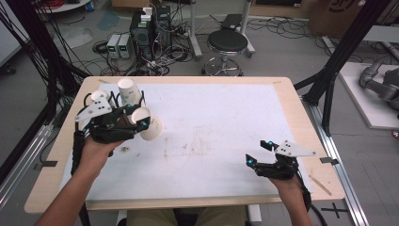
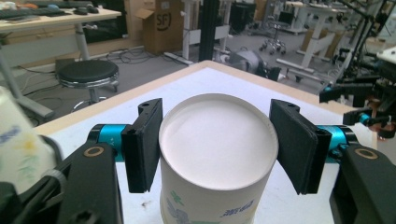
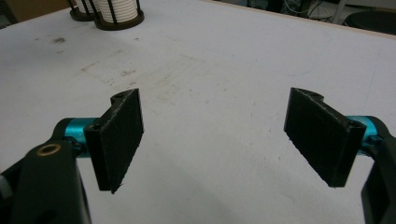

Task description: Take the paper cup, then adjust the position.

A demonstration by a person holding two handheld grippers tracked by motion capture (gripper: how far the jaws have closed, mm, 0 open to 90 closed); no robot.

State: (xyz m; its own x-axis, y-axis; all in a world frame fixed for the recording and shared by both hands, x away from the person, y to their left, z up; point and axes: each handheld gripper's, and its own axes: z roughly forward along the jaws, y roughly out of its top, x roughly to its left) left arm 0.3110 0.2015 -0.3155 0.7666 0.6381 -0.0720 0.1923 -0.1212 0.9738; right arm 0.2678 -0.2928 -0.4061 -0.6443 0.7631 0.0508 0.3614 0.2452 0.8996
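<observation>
Two tongs over the counter [image 1: 211, 117], noted left to right.

Far left: black wire rack [image 1: 141, 97] at the counter's back-left corner, holding an upright cup stack [image 1: 129, 92].

Left tongs [image 1: 136, 120] just in front of the rack, nearly touching it, pinching one paper cup [image 1: 151, 125]. In the left gripper view, cup [image 2: 217, 154] clamped across its body, left pad [image 2: 145, 144] and right pad [image 2: 295, 144] pressed against either side, closed end facing the camera, green print on the wall below. Long axis of the cup tipped over toward level in the high view, one end pointing right and toward the person, away from the rack. Cup off the counter, carried by the tongs alone. Rack lying behind and left of the held cup; left hand [image 1: 96, 153] far the nearer to it. Likely hinge of the next move: getting the cup's axis upright and in line with the stack, or clear of the rack wires.

Middle: bare stained counter, nothing between the hands.

Right: right tongs [image 1: 259, 153] near the front-right edge, well apart from cup and rack. In the right gripper view, right tongs [image 3: 212, 140] spread wide, nothing between the pads, counter beneath; rack [image 3: 116, 18] far off at top left.
</observation>
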